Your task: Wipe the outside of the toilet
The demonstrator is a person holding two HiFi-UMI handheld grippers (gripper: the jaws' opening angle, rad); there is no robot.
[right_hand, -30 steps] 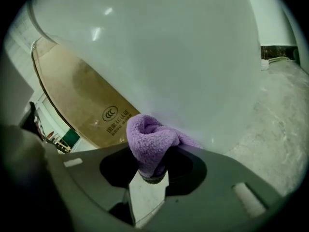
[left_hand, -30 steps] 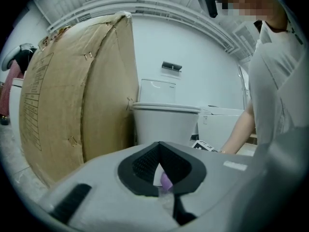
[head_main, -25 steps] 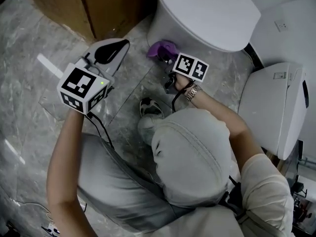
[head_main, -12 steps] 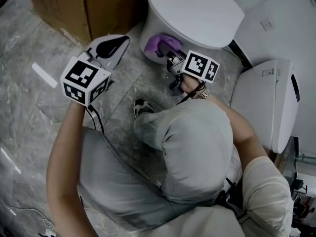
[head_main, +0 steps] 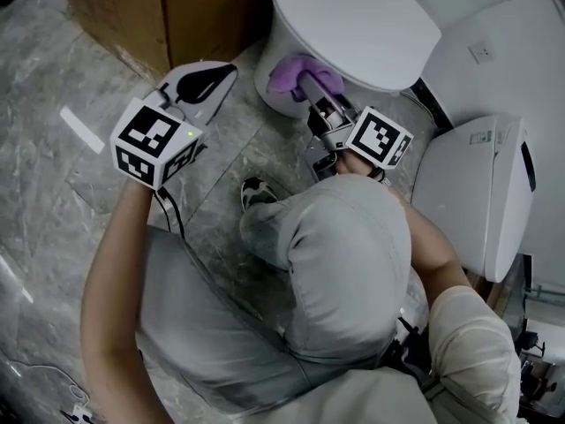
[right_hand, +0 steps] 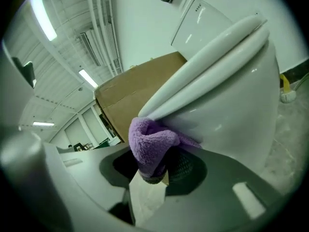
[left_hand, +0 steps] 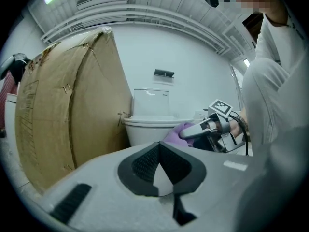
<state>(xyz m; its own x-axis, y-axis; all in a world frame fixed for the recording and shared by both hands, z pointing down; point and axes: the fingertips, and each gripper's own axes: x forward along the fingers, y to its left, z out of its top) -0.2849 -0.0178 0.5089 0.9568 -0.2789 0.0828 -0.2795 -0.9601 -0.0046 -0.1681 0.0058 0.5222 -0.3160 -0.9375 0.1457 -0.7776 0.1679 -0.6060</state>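
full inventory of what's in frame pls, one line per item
toilet: 1, white, top centre, lid down
purple cloth: 1, purple, against the toilet bowl's outside
cardboard box: 1, brown, left of toilet
white fixture: 1, white, right edge, type unclear
wall socket: 1, white, upper right
floor: 1, grey marble
shoe: 1, dark and white, centre floor
left hand-held gripper: 1, shut, empty, near box
right hand-held gripper: 1, shut on purple cloth

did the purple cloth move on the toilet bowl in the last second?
Yes. In the head view, the purple cloth held by the right gripper has shifted right along the toilet bowl front, up toward its rim.
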